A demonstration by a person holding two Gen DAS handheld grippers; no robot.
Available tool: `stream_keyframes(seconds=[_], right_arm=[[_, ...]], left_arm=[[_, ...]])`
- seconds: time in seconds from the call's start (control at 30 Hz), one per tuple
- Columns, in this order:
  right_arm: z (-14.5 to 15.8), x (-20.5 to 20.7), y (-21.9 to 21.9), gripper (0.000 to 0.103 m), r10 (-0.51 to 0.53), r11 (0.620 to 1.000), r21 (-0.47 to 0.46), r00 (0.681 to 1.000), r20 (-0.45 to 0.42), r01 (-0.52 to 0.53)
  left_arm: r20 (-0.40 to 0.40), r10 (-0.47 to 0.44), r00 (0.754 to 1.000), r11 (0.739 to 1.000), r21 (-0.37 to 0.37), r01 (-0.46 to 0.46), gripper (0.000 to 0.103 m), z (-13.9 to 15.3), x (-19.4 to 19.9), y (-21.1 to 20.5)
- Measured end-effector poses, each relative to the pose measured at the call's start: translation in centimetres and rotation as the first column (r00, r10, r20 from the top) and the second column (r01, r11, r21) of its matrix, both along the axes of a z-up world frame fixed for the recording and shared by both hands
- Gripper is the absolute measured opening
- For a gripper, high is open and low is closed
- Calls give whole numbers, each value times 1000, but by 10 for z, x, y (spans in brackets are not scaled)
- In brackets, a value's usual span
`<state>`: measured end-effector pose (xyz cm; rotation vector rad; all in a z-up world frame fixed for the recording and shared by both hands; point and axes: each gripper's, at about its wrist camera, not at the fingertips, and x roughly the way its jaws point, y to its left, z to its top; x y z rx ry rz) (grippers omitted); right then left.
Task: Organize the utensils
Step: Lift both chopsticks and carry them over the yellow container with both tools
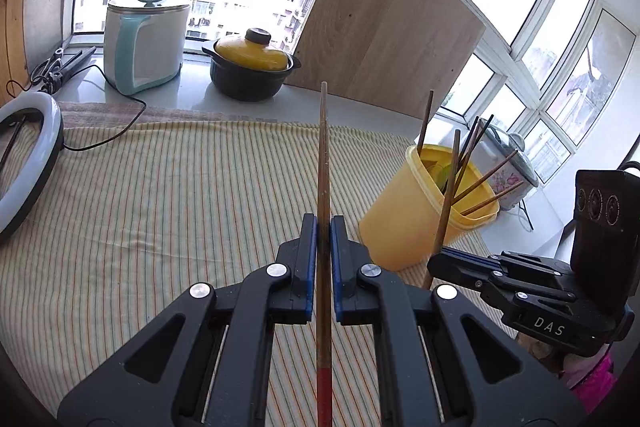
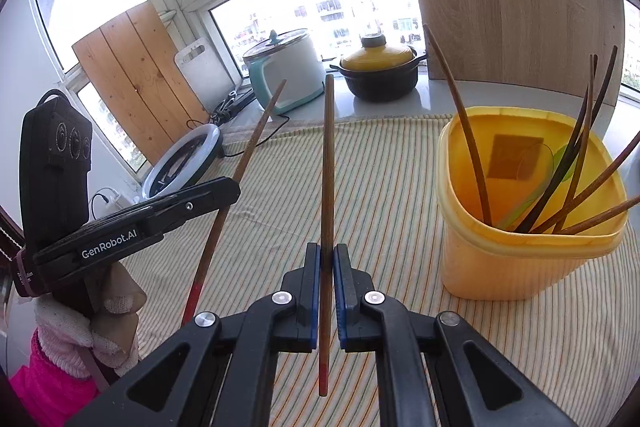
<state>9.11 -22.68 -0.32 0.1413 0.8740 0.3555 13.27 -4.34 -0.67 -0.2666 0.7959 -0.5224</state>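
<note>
Left gripper (image 1: pixel 324 227) was clamped on one chopstick (image 1: pixel 323 163), right gripper (image 2: pixel 327 255) on another chopstick (image 2: pixel 328 167), both raised above the striped cloth (image 1: pixel 160 187). Each pointed upward, likely for dropping into the yellow tub (image 2: pixel 516 259) nearby, where several chopsticks stood.

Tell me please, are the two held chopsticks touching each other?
Apart: the right wrist view shows striped cloth between the left chopstick and the right chopstick.

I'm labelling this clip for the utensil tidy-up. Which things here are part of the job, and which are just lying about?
Part of the job:
- chopstick in the left hand-held gripper
- chopstick in the right hand-held gripper
- yellow tub holding more chopsticks

Lying about:
- white cooker
- yellow-lidded pot
- ring light
- wooden board
</note>
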Motion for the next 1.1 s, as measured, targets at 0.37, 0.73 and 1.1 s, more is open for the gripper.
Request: stream_keyframes(seconds=[0.37, 0.73, 1.1], right_arm=[[51, -17, -43, 4, -69, 997, 33, 993, 99, 66], [91, -8, -87, 4, -165, 986, 63, 972, 169, 156], [109, 8, -114, 4, -218, 975, 79, 957, 193, 206]], left_arm=[[48, -43, 998, 998, -41, 45, 5, 21, 4, -39], [90, -80, 993, 993, -80, 88, 5, 44, 24, -87], [82, -97, 992, 988, -108, 106, 5, 49, 49, -118]])
